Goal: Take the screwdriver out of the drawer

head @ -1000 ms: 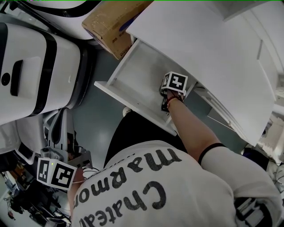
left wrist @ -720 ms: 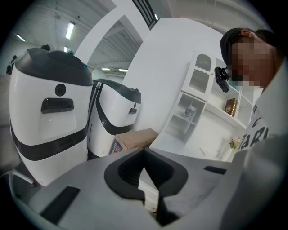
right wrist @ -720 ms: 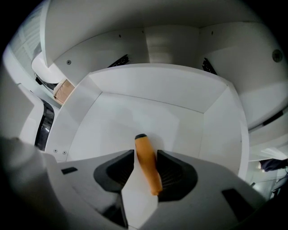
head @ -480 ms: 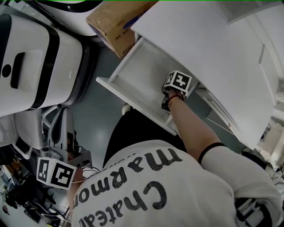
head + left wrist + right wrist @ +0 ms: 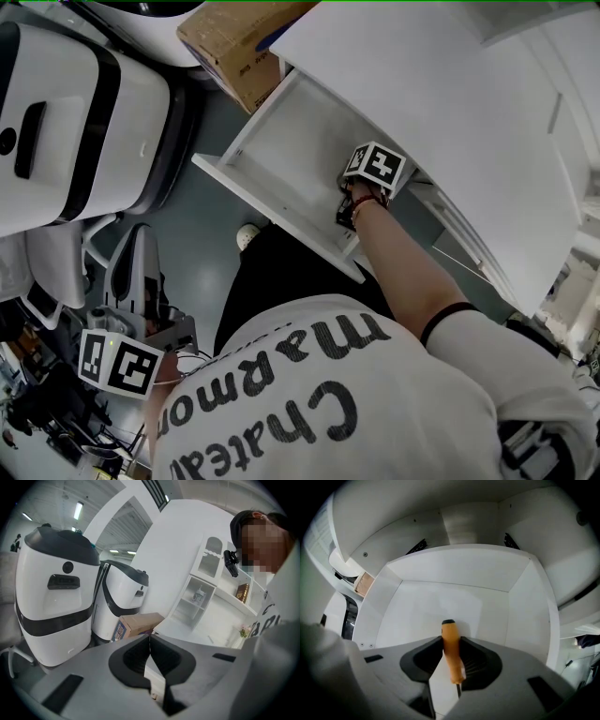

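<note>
The screwdriver (image 5: 451, 654) has an orange handle with a black cap and lies on the floor of the open white drawer (image 5: 281, 150), its handle between my right gripper's jaws. My right gripper (image 5: 451, 642) points steeply down into the drawer's near right corner. Its jaws have just been closing, and both pads now touch the handle's sides. In the head view only its marker cube (image 5: 377, 167) and the wrist show; the screwdriver is hidden there. My left gripper (image 5: 150, 638) hangs low at the left (image 5: 117, 364), shut and empty.
A cardboard box (image 5: 234, 47) stands on the floor beyond the drawer. Large white and black machines (image 5: 75, 122) fill the left side. The white cabinet top (image 5: 450, 112) overhangs the drawer's back. White shelves (image 5: 201, 588) stand further back.
My right gripper has stayed in the same corner of the drawer and the left has stayed low. Only the head view has shifted a little.
</note>
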The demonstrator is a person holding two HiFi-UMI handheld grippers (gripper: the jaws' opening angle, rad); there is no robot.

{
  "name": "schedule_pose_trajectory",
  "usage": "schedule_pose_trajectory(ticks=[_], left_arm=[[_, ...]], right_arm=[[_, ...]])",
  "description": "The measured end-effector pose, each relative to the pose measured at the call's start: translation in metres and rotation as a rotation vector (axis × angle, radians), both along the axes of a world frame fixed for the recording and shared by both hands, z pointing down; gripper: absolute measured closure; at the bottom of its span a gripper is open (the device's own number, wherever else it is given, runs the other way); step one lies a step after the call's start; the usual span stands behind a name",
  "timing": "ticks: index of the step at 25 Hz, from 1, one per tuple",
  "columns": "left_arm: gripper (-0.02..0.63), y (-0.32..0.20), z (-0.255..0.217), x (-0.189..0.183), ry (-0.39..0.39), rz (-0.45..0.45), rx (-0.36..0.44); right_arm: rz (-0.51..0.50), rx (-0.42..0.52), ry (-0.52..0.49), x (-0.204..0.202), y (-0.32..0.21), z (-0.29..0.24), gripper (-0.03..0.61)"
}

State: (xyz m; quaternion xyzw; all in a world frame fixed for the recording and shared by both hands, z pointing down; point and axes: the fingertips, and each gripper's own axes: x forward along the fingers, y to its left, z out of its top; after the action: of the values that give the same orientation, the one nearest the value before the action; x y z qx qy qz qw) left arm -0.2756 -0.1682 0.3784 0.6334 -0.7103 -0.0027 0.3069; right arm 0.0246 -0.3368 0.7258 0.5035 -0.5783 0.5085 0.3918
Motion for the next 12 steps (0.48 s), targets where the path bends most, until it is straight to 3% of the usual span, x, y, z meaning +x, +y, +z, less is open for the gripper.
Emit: schedule_pose_trajectory(ticks=[12], left_arm=[[0.591,-0.021,-0.005,0.014,0.011,0.083,0.016]], right_arm=[[0.009,0.011,-0.093,-0.007,0.012,-0.018,0.462]])
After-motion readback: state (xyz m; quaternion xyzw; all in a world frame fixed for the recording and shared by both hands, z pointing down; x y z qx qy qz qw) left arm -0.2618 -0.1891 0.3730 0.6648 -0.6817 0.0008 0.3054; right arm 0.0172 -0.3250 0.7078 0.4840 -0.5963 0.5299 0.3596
